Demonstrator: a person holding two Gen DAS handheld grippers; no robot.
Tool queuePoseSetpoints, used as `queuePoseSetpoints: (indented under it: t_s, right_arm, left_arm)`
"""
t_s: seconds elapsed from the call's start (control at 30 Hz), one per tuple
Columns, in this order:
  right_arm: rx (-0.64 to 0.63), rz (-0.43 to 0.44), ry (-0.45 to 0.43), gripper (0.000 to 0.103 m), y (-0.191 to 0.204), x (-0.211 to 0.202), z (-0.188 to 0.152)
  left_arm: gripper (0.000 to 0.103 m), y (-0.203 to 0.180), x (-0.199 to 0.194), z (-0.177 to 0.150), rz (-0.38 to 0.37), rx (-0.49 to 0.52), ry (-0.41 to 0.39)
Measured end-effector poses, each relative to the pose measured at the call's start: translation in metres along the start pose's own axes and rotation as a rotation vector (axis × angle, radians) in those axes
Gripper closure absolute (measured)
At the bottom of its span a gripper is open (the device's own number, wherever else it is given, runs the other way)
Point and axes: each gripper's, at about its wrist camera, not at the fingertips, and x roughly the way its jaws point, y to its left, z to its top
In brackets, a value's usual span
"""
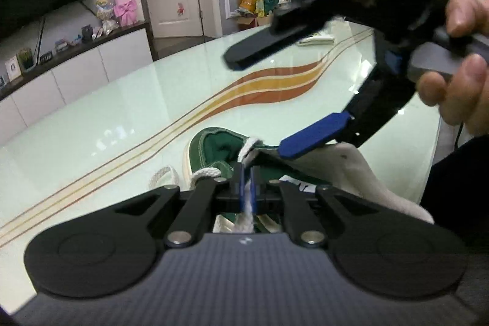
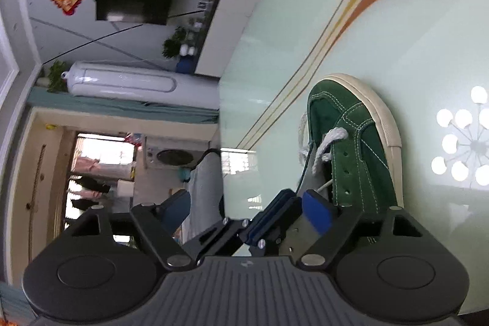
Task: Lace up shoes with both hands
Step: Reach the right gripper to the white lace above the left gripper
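the glass table (image 1: 128, 100) with its orange wave stripe fills both views, and your green shoe (image 2: 354, 142) lies on it, at five o'clock in the right wrist view and just past six o'clock centre in the left wrist view. its grey tongue (image 1: 351, 170) is pulled up toward four o'clock in the left wrist view.

your right gripper (image 1: 275, 100) hangs over the shoe with its fingers spread wide: the upper finger sits at one o'clock, and the blue-padded lower fingertip (image 1: 314, 135) touches or nearly touches the tongue's edge. your hand (image 1: 458, 63) grips its handle at three o'clock.

your left gripper (image 1: 247, 188) has its blue pads pressed together on the white lace (image 1: 246, 216), which runs between them and up to the eyelets. a loose loop of lace lies at the shoe's eight o'clock side.
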Motion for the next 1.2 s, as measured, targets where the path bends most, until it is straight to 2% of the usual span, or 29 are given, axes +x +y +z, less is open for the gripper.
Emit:
queuePoseSetpoints:
  t_s: [0.13,0.2,0.23,0.3,0.43,0.53,0.6,0.67,0.73,0.77,0.8,0.83,0.87,0.93,1.0,1.17,1.2]
  right_arm:
    - [0.048,-0.050,-0.016,0.020,0.001,0.009,-0.003]
    - [0.055,-0.099,-0.024,0.018,0.004,0.014,-0.006]
    - [0.050,-0.152,-0.028,0.018,0.010,0.016,-0.007]
    - [0.033,-0.190,-0.027,0.017,0.015,0.018,-0.009]
    - [0.040,-0.201,-0.017,0.019,0.014,0.020,-0.009]
    - [-0.229,-0.249,-0.045,0.021,0.044,0.015,-0.010]
    - [-0.588,-0.340,-0.128,0.020,0.075,0.010,-0.022]
    - [-1.005,-0.481,-0.161,0.020,0.094,0.012,-0.046]
    - [-1.331,-0.622,-0.142,0.025,0.092,0.021,-0.072]
    - [-1.498,-0.675,-0.100,0.030,0.085,0.027,-0.086]
    - [-1.641,-0.692,-0.038,0.042,0.077,0.030,-0.099]
    - [-1.733,-0.694,0.012,0.052,0.071,0.033,-0.108]
    - [-1.836,-0.689,0.066,0.057,0.064,0.036,-0.120]
    - [-1.939,-0.668,0.128,0.067,0.055,0.042,-0.135]
    - [-1.980,-0.689,0.155,0.067,0.049,0.054,-0.143]
    - [-1.924,-0.698,0.181,0.069,0.045,0.078,-0.139]
    - [-1.920,-0.705,0.180,0.072,0.044,0.080,-0.138]
  left_arm:
    - [0.097,0.000,0.001,0.000,0.005,0.004,0.002]
    - [0.097,0.003,0.001,-0.002,0.005,-0.003,0.001]
    - [0.096,0.004,0.001,-0.003,0.005,-0.006,0.000]
    - [0.096,0.004,0.000,-0.004,0.006,-0.008,-0.002]
    - [0.096,0.002,-0.001,-0.005,0.012,-0.001,-0.008]
    - [0.096,0.001,-0.002,-0.005,0.008,-0.004,-0.009]
    - [0.096,0.003,-0.003,-0.006,0.007,-0.005,-0.009]
    - [0.096,0.004,-0.004,-0.007,0.004,-0.008,-0.009]
    - [0.096,0.005,-0.005,-0.008,0.002,-0.010,-0.010]
    - [0.096,0.006,-0.005,-0.008,0.001,-0.009,-0.009]
    - [0.096,0.006,-0.005,-0.009,0.000,-0.008,-0.008]
    - [0.096,0.007,-0.005,-0.009,-0.001,-0.009,-0.007]
    - [0.096,0.007,-0.005,-0.009,-0.003,-0.011,-0.007]
    - [0.096,0.009,-0.005,-0.008,-0.009,-0.021,-0.005]
    - [0.096,0.011,-0.005,-0.008,-0.017,-0.034,-0.005]
    - [0.096,0.008,-0.007,-0.008,-0.019,-0.033,-0.005]
    - [0.096,0.009,-0.007,-0.008,-0.021,-0.034,-0.004]
